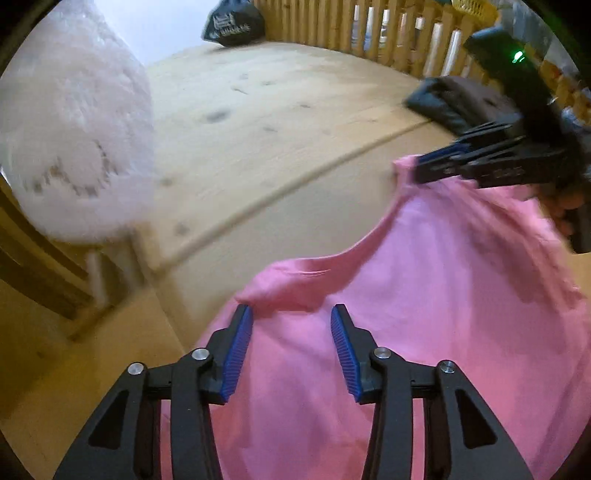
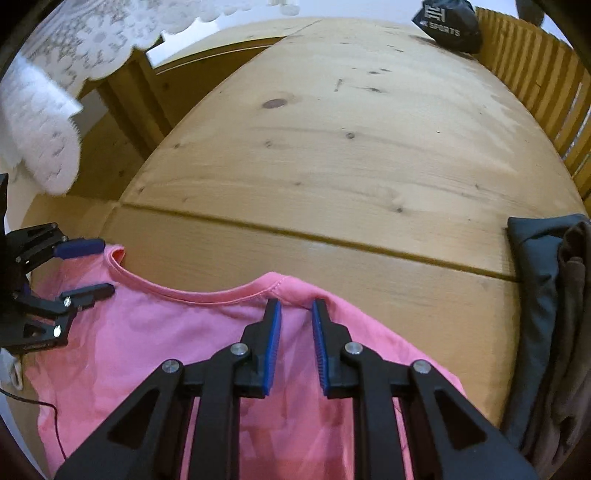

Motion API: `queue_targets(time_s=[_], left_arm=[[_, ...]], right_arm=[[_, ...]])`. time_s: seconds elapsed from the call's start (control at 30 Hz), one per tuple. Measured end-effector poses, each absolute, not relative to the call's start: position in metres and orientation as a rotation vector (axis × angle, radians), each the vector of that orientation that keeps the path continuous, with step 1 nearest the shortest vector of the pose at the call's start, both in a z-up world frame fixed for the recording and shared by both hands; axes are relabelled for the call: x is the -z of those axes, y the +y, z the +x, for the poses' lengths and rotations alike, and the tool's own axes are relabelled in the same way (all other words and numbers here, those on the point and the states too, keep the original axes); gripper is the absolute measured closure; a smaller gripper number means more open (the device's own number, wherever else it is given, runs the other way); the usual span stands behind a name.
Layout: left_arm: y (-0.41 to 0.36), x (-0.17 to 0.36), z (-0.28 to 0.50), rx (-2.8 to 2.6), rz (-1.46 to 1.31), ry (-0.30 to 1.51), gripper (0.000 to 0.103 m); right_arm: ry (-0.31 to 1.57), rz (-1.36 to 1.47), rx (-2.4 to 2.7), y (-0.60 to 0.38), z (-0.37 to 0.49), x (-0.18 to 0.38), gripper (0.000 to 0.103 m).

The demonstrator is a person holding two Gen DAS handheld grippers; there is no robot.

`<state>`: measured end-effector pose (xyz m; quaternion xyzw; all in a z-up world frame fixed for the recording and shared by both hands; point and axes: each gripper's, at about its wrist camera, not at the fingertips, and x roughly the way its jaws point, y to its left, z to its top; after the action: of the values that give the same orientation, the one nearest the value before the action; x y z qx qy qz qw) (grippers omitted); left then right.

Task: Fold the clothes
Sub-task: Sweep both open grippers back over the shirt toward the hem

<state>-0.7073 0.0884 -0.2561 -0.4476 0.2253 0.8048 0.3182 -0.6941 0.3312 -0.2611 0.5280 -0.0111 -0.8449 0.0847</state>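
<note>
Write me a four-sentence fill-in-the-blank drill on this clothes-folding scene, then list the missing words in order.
1. The garment being handled is a ____ shirt.
2. It lies on a ____ table.
3. The right tool pinches the shirt at its ____ edge.
4. A black ____ sits at the table's far end.

Missing words: pink; wooden; neckline; bag

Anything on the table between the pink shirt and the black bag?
Nothing: bare wood runs from the pink shirt to the black bag on the table, per the right wrist view.
</note>
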Motion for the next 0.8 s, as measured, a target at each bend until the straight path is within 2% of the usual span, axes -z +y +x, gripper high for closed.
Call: queue_targets(time_s=[0.2, 0.37, 0.47, 0.6, 0.67, 0.73, 0.8], left_arm=[[0.064, 0.234, -0.705, -2.259, -1.152, 0.627, 0.058], [0.016, 0.21, -0.635, -2.1, -1.176, 0.513, 0.058], [-0.014, 0.214, -0.591, -2.008, -1.259, 0.459, 0.058], [-0.045, 0.244, -0.564, -1.985, -1.397, 0.503, 0.059], [-0.055, 0.249, -0.558, -2.039, -1.378, 0.558, 0.056], [-0.063, 0.247, -0.552, -2.096, -1.347, 0.601, 0.044], [-0.07, 0.237, -0.544, -2.14, -1.338, 0.603, 0.047]], right_arm=[[-0.082, 1.57, 2.519, 0.348, -0.666, 0.251, 0.086], [-0.018, 1.587, 2.467, 0.364, -0.599, 0.246, 0.086], [0.03, 1.622, 2.429, 0.371, -0.562, 0.253, 0.086], [0.074, 1.644, 2.434, 0.378, -0.541, 0.265, 0.085], [0.084, 1.65, 2.482, 0.385, -0.545, 0.267, 0.086], [0.081, 1.666, 2.525, 0.393, -0.548, 0.268, 0.086], [0.043, 1.628, 2.545, 0.395, -0.543, 0.262, 0.085]])
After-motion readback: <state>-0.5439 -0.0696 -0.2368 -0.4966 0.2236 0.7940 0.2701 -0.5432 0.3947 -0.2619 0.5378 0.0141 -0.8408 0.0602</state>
